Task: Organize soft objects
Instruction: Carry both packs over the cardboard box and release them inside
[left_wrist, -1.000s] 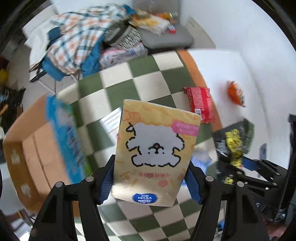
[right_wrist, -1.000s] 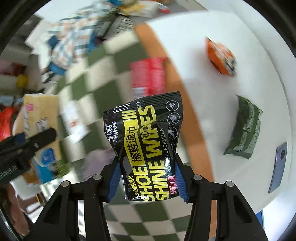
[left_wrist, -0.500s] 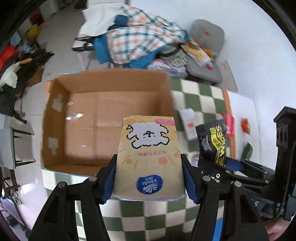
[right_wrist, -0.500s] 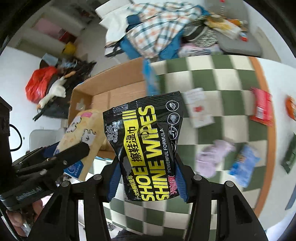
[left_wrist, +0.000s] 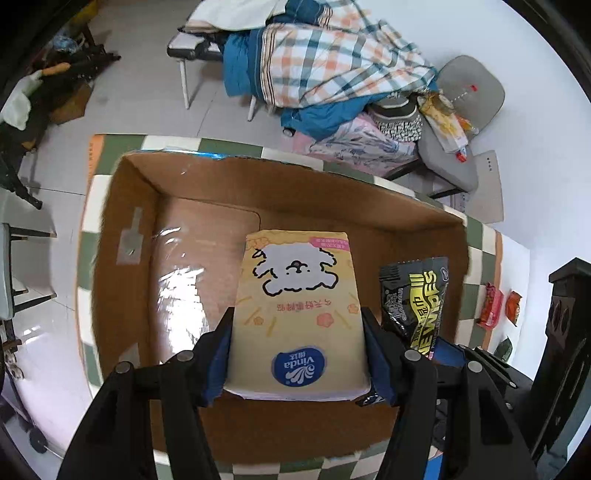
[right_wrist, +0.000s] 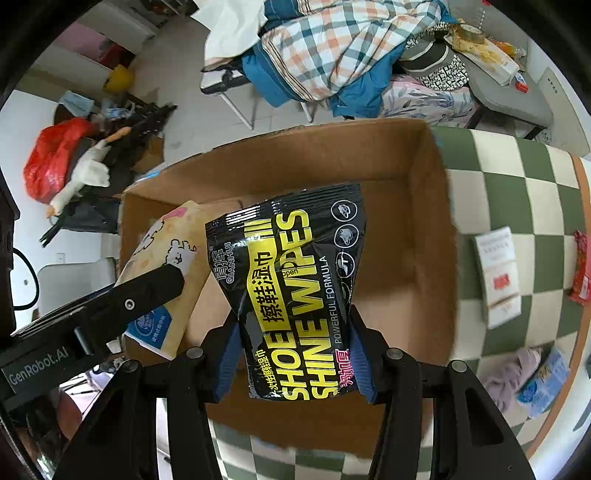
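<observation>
My left gripper (left_wrist: 297, 354) is shut on a yellow Vinda tissue pack (left_wrist: 295, 310) with a white dog drawing, held over the open cardboard box (left_wrist: 122, 236). My right gripper (right_wrist: 291, 358) is shut on a black shoe shine wipes pack (right_wrist: 291, 288) with yellow lettering, also over the box (right_wrist: 436, 229). The wipes pack shows in the left wrist view (left_wrist: 417, 299) just right of the tissue pack. The tissue pack and left gripper show in the right wrist view (right_wrist: 162, 273) on the left. The box floor looks bare.
The box stands on a green-and-white checked cloth (right_wrist: 517, 192). On the cloth right of the box lie a white paper pack (right_wrist: 498, 277), a red packet (right_wrist: 581, 273), a purple cloth (right_wrist: 506, 376) and a blue pack (right_wrist: 543, 376). Chairs piled with clothes (left_wrist: 332, 66) stand behind.
Both grippers have swung left from the table's right side and closed in on the box. Both packs now hang over its opening, lower than before.
</observation>
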